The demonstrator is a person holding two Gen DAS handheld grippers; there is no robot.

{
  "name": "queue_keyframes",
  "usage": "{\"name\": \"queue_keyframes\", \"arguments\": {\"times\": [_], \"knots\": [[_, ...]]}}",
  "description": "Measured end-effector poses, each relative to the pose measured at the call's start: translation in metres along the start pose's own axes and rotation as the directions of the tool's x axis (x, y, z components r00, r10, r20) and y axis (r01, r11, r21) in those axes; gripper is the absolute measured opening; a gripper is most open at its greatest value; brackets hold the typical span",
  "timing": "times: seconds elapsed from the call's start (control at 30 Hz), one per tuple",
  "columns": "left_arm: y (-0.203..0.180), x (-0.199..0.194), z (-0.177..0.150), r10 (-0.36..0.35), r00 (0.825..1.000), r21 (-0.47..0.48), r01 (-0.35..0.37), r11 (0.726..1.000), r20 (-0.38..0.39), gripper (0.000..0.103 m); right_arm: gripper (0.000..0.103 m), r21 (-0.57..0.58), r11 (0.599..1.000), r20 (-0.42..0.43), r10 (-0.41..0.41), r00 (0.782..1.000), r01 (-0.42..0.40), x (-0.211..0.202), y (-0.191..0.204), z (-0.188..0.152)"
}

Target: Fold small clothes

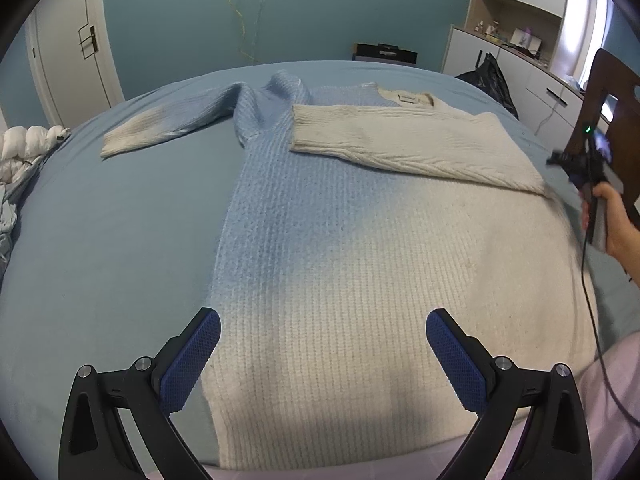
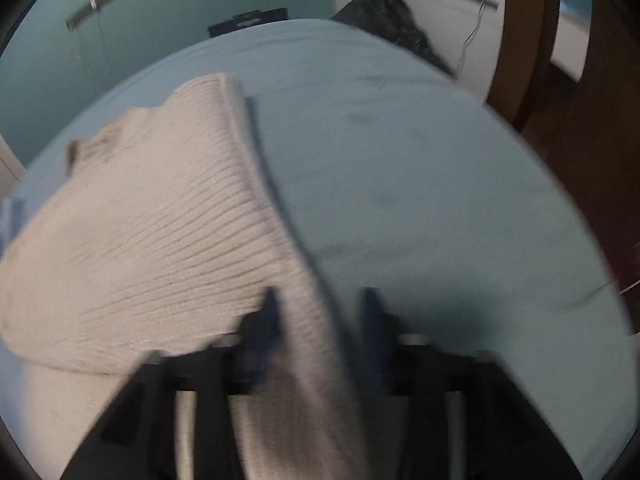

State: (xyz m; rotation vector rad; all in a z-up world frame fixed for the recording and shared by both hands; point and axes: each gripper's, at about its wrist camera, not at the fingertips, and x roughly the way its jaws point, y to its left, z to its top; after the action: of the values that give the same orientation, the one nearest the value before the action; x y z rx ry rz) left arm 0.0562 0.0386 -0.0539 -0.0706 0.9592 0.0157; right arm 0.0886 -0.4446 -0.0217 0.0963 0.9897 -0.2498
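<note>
A knit sweater (image 1: 320, 240), blue fading to cream, lies flat on the light blue bed sheet (image 1: 100, 240). Its cream sleeve (image 1: 400, 140) is folded across the chest, and the other sleeve (image 1: 160, 128) lies spread out to the left. My left gripper (image 1: 323, 344) hovers open over the hem, nothing between its blue pads. In the blurred right wrist view, my right gripper (image 2: 322, 312) straddles the sweater's (image 2: 160, 220) side edge. The cloth lies against the left finger (image 2: 272, 312), with a gap to the other finger. A hand (image 1: 612, 220) holds that gripper at the bed's right side.
A white puffy quilt (image 1: 24, 148) lies at the bed's left edge. A black bag (image 1: 488, 76) and white cabinets (image 1: 520, 68) stand beyond the far right corner. A wooden chair (image 2: 540, 60) stands close on the right. A black cable (image 1: 592, 280) hangs from the right gripper.
</note>
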Motion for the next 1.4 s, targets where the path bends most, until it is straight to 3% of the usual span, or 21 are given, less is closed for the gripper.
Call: {"name": "queue_keyframes", "arguments": {"times": [0.1, 0.13, 0.3, 0.33, 0.37, 0.43, 0.5, 0.6, 0.7, 0.77, 0.83, 0.9, 0.97, 1.03, 1.07, 1.13, 1.23, 1.3, 1.33, 1.37, 1.4], "knots": [[-0.002, 0.0, 0.0, -0.006, 1.0, 0.004, 0.006, 1.0, 0.002, 0.103, 0.078, 0.136, 0.989, 0.174, 0.033, 0.984, -0.057, -0.033, -0.015, 0.027], [-0.003, 0.0, 0.0, -0.009, 1.0, 0.006, 0.009, 1.0, 0.0, 0.103, 0.09, 0.172, 0.978, 0.181, 0.082, 0.98, -0.114, -0.032, -0.016, 0.043], [-0.003, 0.003, -0.001, -0.002, 1.0, 0.011, 0.002, 1.0, -0.011, 0.103, 0.087, 0.197, 0.959, 0.075, 0.195, 0.978, -0.206, 0.005, 0.024, 0.088], [-0.003, 0.006, -0.001, 0.002, 1.0, 0.009, -0.002, 1.0, -0.017, 0.103, 0.073, 0.198, 0.953, 0.069, 0.218, 0.974, -0.228, 0.012, 0.038, 0.095], [-0.003, 0.007, -0.001, 0.002, 1.0, 0.008, -0.002, 1.0, -0.023, 0.103, 0.051, 0.204, 0.946, 0.06, 0.246, 0.967, -0.254, 0.019, 0.051, 0.1], [-0.002, 0.012, -0.001, 0.001, 0.999, 0.005, 0.0, 1.0, -0.033, 0.103, 0.036, 0.192, 0.946, -0.003, 0.267, 0.964, -0.261, 0.038, 0.06, 0.084], [-0.002, 0.014, 0.0, -0.001, 0.999, 0.004, 0.001, 1.0, -0.039, 0.103, 0.036, 0.146, 0.973, -0.066, 0.19, 0.98, -0.178, 0.057, 0.076, 0.08], [-0.003, 0.018, 0.001, -0.008, 0.999, 0.002, 0.008, 1.0, -0.044, 0.103, 0.034, 0.156, 0.982, -0.044, 0.118, 0.992, -0.11, 0.077, 0.079, 0.082], [-0.003, 0.02, 0.002, -0.016, 0.998, 0.003, 0.016, 1.0, -0.053, 0.103, 0.034, -0.024, 0.999, -0.057, -0.034, 0.998, 0.032, 0.088, 0.097, 0.082], [-0.004, 0.02, 0.002, -0.016, 0.998, 0.002, 0.016, 1.0, -0.053, 0.103, 0.035, -0.179, 0.971, -0.038, -0.168, 0.985, 0.159, 0.086, 0.122, 0.082], [-0.004, 0.016, 0.003, -0.02, 0.999, -0.004, 0.02, 1.0, -0.042, 0.103, 0.036, -0.221, 0.948, -0.023, -0.238, 0.971, 0.227, 0.075, 0.135, 0.083], [-0.003, 0.013, 0.004, -0.021, 0.999, -0.01, 0.021, 1.0, -0.026, 0.103, 0.036, -0.234, 0.934, 0.068, -0.26, 0.963, 0.268, 0.046, 0.153, 0.075], [-0.002, 0.009, 0.004, -0.014, 1.0, -0.015, 0.014, 1.0, -0.013, 0.103, 0.044, -0.295, 0.94, 0.145, -0.131, 0.981, 0.17, 0.006, 0.182, 0.051], [-0.002, 0.007, 0.004, -0.005, 1.0, -0.017, 0.005, 1.0, -0.004, 0.103, 0.058, -0.371, 0.928, 0.07, 0.053, 0.996, -0.023, -0.027, 0.222, 0.014], [0.0, 0.004, 0.003, 0.003, 1.0, -0.018, -0.003, 1.0, 0.003, 0.103, 0.058, -0.382, 0.92, 0.035, 0.113, 0.993, -0.091, -0.034, 0.231, 0.003], [0.002, 0.001, 0.002, 0.016, 1.0, -0.025, -0.016, 1.0, 0.014, 0.103, 0.058, -0.394, 0.868, -0.072, 0.298, 0.952, -0.302, -0.059, 0.269, -0.033], [0.007, -0.003, 0.001, 0.021, 0.999, -0.049, -0.02, 0.999, 0.024, 0.103, 0.063, -0.385, 0.807, -0.194, 0.403, 0.894, -0.447, -0.068, 0.313, -0.075], [0.009, -0.004, -0.002, 0.023, 0.999, -0.06, -0.021, 0.998, 0.029, 0.103, 0.064, -0.379, 0.804, -0.235, 0.397, 0.887, -0.459, -0.065, 0.333, -0.101], [0.009, -0.004, -0.002, 0.025, 0.999, -0.06, -0.023, 0.998, 0.027, 0.103, 0.066, -0.397, 0.81, -0.272, 0.346, 0.898, -0.432, -0.056, 0.347, -0.117], [0.009, -0.004, -0.003, 0.026, 0.999, -0.056, -0.024, 0.998, 0.024, 0.103, 0.071, -0.439, 0.818, -0.265, 0.279, 0.923, -0.373, -0.051, 0.355, -0.128], [0.009, -0.005, -0.004, 0.023, 0.999, -0.055, -0.022, 0.998, 0.026, 0.103, 0.073, -0.502, 0.813, -0.177, 0.238, 0.955, -0.296, -0.058, 0.361, -0.138]]}}
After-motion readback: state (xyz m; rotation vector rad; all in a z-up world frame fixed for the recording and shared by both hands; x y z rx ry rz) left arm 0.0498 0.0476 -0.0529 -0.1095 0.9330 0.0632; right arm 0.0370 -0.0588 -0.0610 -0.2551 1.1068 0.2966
